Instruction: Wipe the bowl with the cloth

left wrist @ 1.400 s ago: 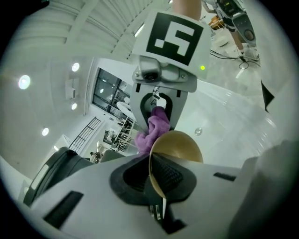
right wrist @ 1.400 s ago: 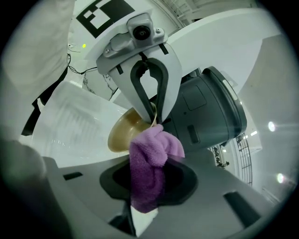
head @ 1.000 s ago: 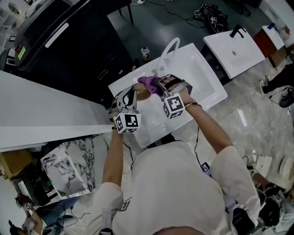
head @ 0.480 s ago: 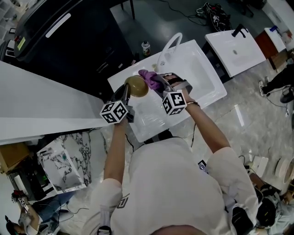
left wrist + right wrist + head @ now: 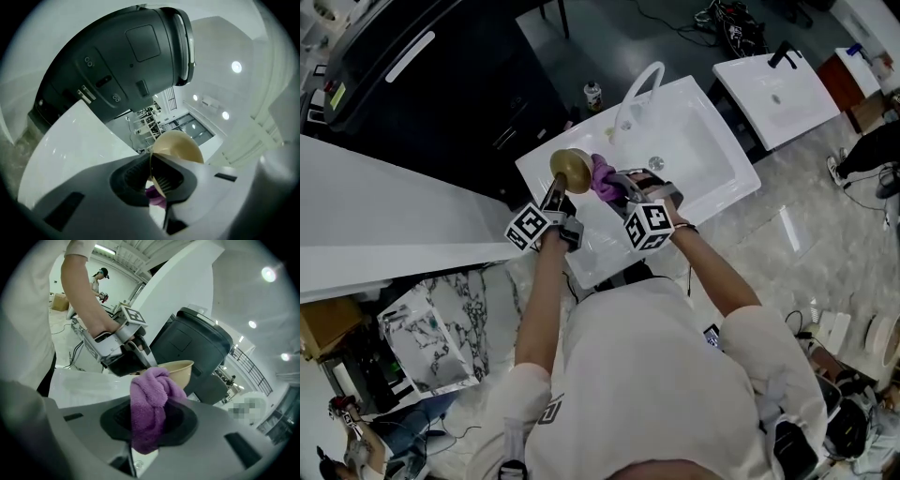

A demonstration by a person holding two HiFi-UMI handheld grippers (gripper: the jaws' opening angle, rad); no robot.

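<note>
A tan bowl (image 5: 570, 168) is held on edge over the white sink (image 5: 703, 150). My left gripper (image 5: 558, 194) is shut on the bowl's rim; its jaws have just been closing with the rim between them. In the left gripper view the bowl (image 5: 180, 145) stands just past the left gripper (image 5: 153, 172). A purple cloth (image 5: 603, 174) bunches in my right gripper (image 5: 623, 185), which is shut on it. The cloth (image 5: 150, 404) sits right beside the bowl (image 5: 180, 371); whether they touch I cannot tell.
A curved white faucet (image 5: 637, 94) rises at the sink's back edge. A white counter (image 5: 384, 225) lies to the left and a big dark machine (image 5: 422, 84) behind it. A second white basin (image 5: 778, 94) sits at the upper right, and a small bottle (image 5: 593, 96) stands on the floor.
The left gripper has rolled over, and its marker cube has shifted left. The bowl now shows on edge, nearer the sink's back left. The right gripper followed with the cloth.
</note>
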